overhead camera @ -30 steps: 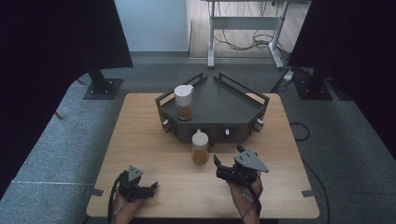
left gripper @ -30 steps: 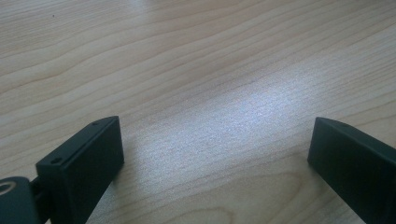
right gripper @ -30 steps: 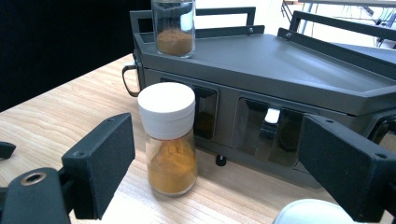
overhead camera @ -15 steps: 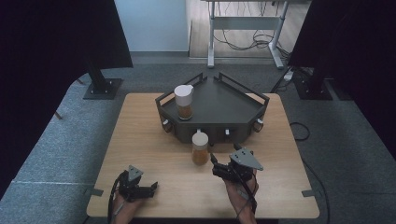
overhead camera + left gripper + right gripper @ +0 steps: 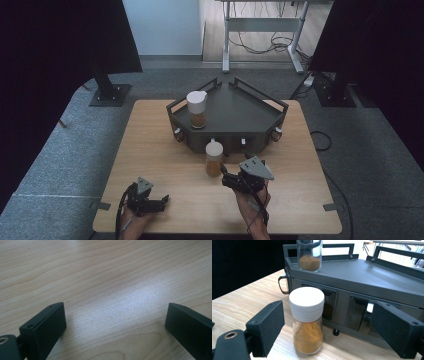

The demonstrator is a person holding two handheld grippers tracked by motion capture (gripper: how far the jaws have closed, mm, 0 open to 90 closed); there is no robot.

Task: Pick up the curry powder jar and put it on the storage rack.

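I see the table (image 5: 150,150) carrying a dark grey rack (image 5: 245,112) near its far edge, with one spice jar (image 5: 196,110) standing on the rack's left end. A second spice jar (image 5: 307,320), white-capped and holding orange powder, stands upright on the table just in front of the rack, about mid-table. My right gripper (image 5: 227,177) sits just beside it toward the near edge, jaws spread wide with the jar between them, not touching. My left gripper (image 5: 160,201) rests by the near edge, jaws released over bare wood.
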